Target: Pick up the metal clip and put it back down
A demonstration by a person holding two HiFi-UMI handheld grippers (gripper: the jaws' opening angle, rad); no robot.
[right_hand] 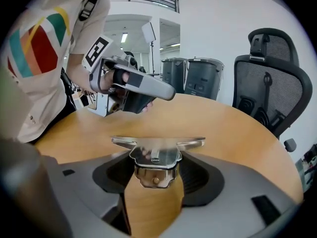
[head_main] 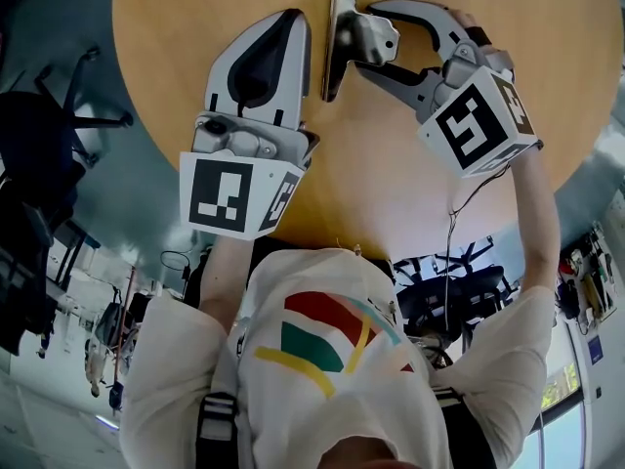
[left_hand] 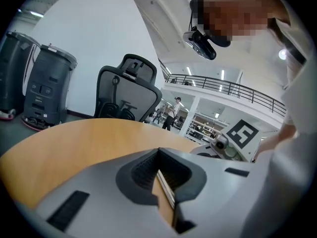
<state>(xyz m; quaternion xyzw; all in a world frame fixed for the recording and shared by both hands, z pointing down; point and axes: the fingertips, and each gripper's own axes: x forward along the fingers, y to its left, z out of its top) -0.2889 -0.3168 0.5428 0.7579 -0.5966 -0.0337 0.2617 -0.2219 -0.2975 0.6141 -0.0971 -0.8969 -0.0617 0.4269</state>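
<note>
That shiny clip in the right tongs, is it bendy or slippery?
Probably stiff: the clip looks like solid metal and shows no bending between the right tongs. Its polished faces may be slippery. Likely heavy for its size.

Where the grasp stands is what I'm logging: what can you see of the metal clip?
The metal clip is shiny and silver-coloured: a long flat bar across the top, a shorter curved plate over it, and a riveted hinge body below. That body sits between the jaws of the right claw, which appear closed on its sides. Whether it rests on the wooden table or is lifted cannot be told.
</note>
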